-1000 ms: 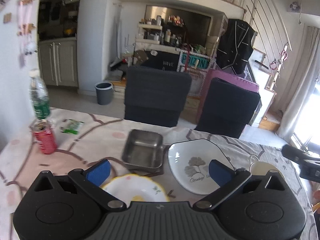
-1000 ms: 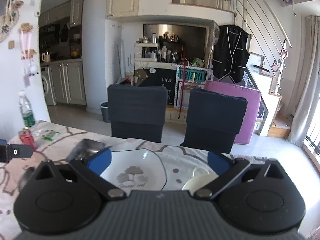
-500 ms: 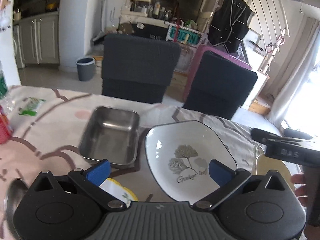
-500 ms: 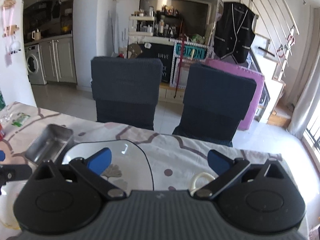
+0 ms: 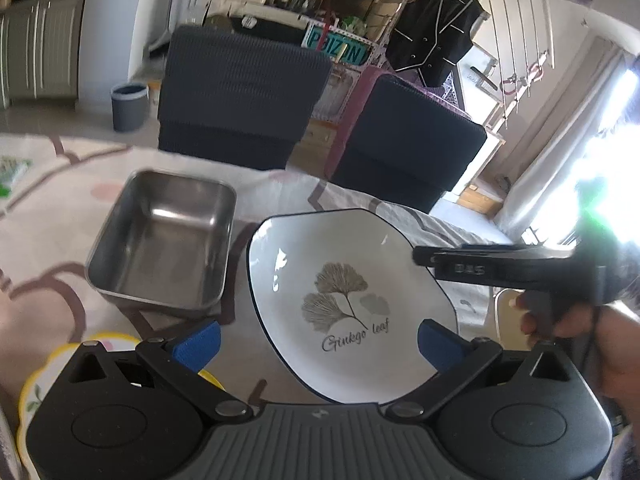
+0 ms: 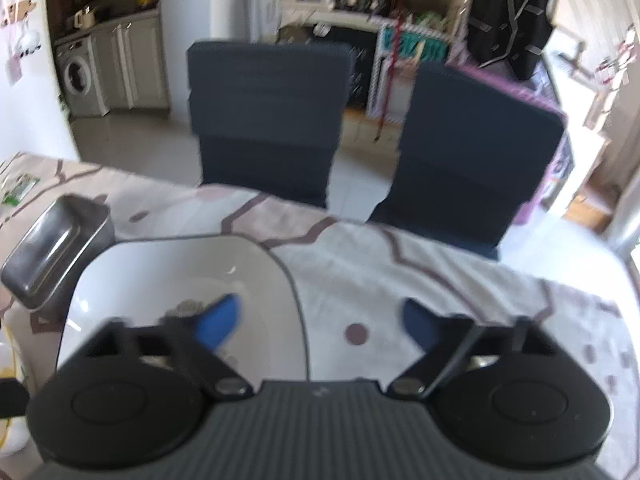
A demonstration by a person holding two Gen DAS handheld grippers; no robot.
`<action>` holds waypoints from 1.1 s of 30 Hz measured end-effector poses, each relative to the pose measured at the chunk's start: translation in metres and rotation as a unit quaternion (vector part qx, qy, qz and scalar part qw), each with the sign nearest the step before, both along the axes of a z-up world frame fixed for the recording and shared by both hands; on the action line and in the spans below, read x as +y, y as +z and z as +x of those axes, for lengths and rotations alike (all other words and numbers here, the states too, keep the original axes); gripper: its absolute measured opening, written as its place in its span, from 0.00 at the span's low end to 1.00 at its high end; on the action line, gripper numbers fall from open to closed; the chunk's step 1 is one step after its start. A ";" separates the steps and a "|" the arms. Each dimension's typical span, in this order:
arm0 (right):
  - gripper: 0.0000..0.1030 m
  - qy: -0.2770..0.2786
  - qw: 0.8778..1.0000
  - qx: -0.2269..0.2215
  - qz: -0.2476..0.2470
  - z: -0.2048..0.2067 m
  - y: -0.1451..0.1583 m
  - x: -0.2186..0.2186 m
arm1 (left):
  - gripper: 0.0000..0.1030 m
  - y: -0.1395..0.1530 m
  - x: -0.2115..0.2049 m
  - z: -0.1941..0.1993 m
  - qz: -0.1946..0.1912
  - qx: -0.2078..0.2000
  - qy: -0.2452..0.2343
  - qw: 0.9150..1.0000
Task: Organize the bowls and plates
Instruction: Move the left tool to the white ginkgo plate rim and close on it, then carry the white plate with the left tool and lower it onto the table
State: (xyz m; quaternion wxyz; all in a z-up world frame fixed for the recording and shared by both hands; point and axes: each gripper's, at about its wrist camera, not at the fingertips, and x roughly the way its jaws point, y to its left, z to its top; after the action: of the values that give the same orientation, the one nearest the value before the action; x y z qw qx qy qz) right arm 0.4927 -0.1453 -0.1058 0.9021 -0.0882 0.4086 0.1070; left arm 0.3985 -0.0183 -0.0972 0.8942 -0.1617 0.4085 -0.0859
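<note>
A white plate with a dark rim and a printed ginkgo leaf design is seen lying on the surface, which is covered by a pale cloth with brown lines. The plate is found near the middle of the surface, toward the near edge. Just to its left a steel rectangular tray is set, close beside the plate's rim; whether the 2 touch cannot be told. At the near left, part of a yellow-edged dish is visible under the left tongs' body.

The left tongs are held wide open above the plate's near part, with the 2 blue pads spread to either side and nothing gripped.

The right tongs are seen over the plate's right rim, the left pad above the plate and the right pad above the cloth. Their jaws have just been closing but a wide gap is left, and the rim lies between them without being pressed. In the left wrist view, the right tongs are seen reaching in from the right over the plate's far right edge, carried by a hand.

Beyond the surface's far edge, 2 dark chairs are placed side by side, and a small bin stands on the floor to the left.
</note>
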 end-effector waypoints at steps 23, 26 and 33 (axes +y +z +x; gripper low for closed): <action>0.13 -0.015 0.995 0.089 0.033 -0.017 -0.034 -0.015 | 0.37 -0.029 0.036 0.025 -0.088 0.048 0.008 0.995; 0.13 -0.015 0.994 0.103 0.045 -0.027 -0.029 -0.021 | 0.37 -0.033 0.033 0.028 -0.081 0.048 0.004 0.996; 0.14 -0.023 0.994 0.081 0.074 -0.021 -0.031 -0.030 | 0.36 -0.042 0.025 0.036 -0.064 0.051 0.003 0.997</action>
State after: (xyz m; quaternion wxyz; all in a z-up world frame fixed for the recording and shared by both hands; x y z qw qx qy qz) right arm 0.4712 -0.1752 -0.1363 0.8724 -0.0028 0.4731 0.1229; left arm 0.4347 0.0069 -0.1396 0.8605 -0.2239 0.4465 -0.1005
